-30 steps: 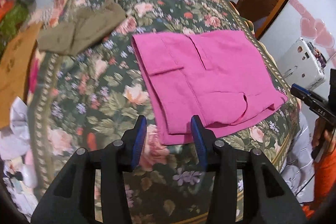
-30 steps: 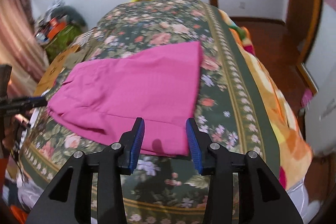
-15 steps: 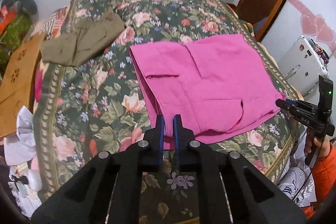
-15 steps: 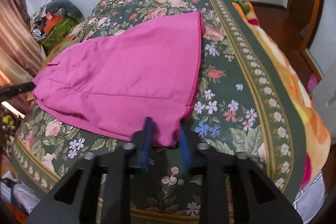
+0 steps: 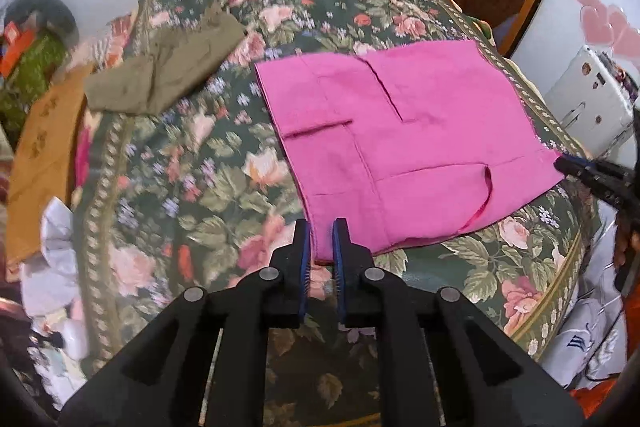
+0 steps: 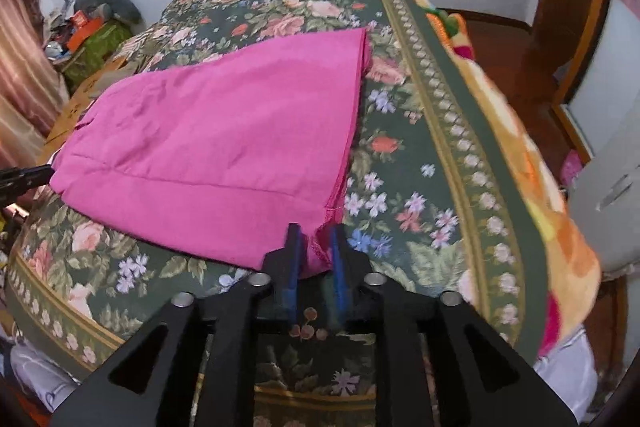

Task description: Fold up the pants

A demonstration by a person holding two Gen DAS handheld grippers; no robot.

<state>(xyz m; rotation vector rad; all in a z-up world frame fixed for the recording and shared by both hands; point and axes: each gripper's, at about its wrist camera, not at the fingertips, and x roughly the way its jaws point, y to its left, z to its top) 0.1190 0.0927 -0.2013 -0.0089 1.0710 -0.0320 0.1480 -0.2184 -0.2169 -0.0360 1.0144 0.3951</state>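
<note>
Folded pink pants (image 5: 400,131) lie flat on a floral bedspread (image 5: 180,187). My left gripper (image 5: 320,223) has the pants' near left corner between its blue pads, and its jaws are opening slightly with the cloth still filling the gap. In the right wrist view the pants (image 6: 224,131) spread away to the left. My right gripper (image 6: 314,227) holds the bunched near right corner between its pads, and its jaws are opening too. Each gripper's tip shows at the edge of the other view: right gripper (image 5: 560,163), left gripper (image 6: 48,171).
An olive garment (image 5: 160,75) lies on the bed at the far left. A brown cardboard sheet (image 5: 44,155) and clutter sit beyond the left edge. A white sewing machine (image 5: 588,103) stands to the right. An orange blanket (image 6: 520,155) hangs over the bed's right side.
Both grippers went from wide open in front of the pants to closed around the near corners. Their jaws now stand a little wider than half a second ago.
</note>
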